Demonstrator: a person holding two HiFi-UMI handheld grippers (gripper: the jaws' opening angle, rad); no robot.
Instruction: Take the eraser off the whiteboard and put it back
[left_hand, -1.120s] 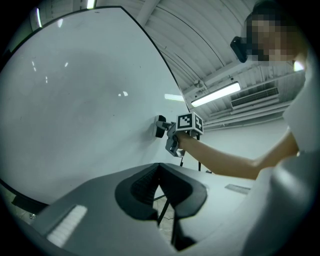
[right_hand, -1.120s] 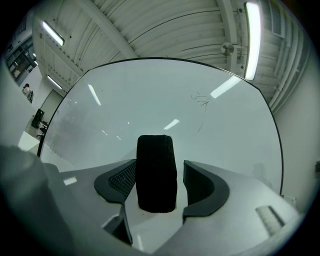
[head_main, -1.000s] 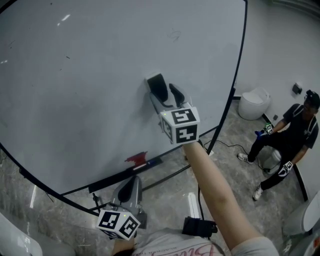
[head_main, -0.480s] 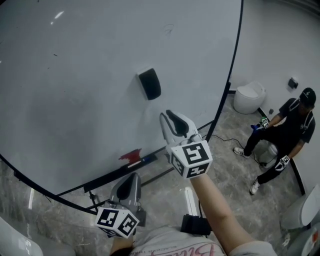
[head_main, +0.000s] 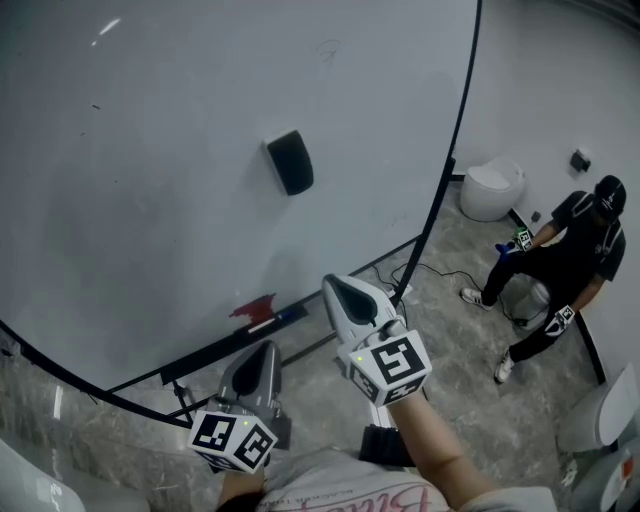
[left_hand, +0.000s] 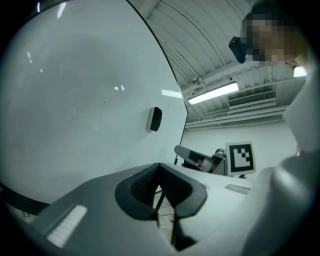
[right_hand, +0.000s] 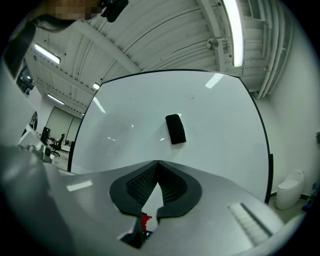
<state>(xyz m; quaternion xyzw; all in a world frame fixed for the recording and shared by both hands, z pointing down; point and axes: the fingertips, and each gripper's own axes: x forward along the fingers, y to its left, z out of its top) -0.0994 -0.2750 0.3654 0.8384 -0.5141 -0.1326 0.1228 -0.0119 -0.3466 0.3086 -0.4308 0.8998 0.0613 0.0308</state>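
Observation:
The black eraser (head_main: 290, 162) sticks to the white whiteboard (head_main: 140, 140), by itself at mid height; it also shows as the eraser (left_hand: 155, 119) and the eraser (right_hand: 175, 129) in the two gripper views. My right gripper (head_main: 334, 285) hangs well below and in front of it, pointing at the board. Its jaws have just been closing and now stand shut (right_hand: 158, 162) with nothing between them. My left gripper (head_main: 264, 350) stays low near the board's lower rail, jaws (left_hand: 159, 165) together and empty.
A red object (head_main: 254, 309) and a dark marker lie on the board's tray rail. A black frame edge (head_main: 452, 160) bounds the board at the right. On the floor beyond it are a white round stool (head_main: 490, 190), a cable, and a seated person (head_main: 565, 255).
The right gripper, open around the eraser at the board a second ago, has drawn back and down and shut empty. The eraser stays on the board. The left gripper has barely moved.

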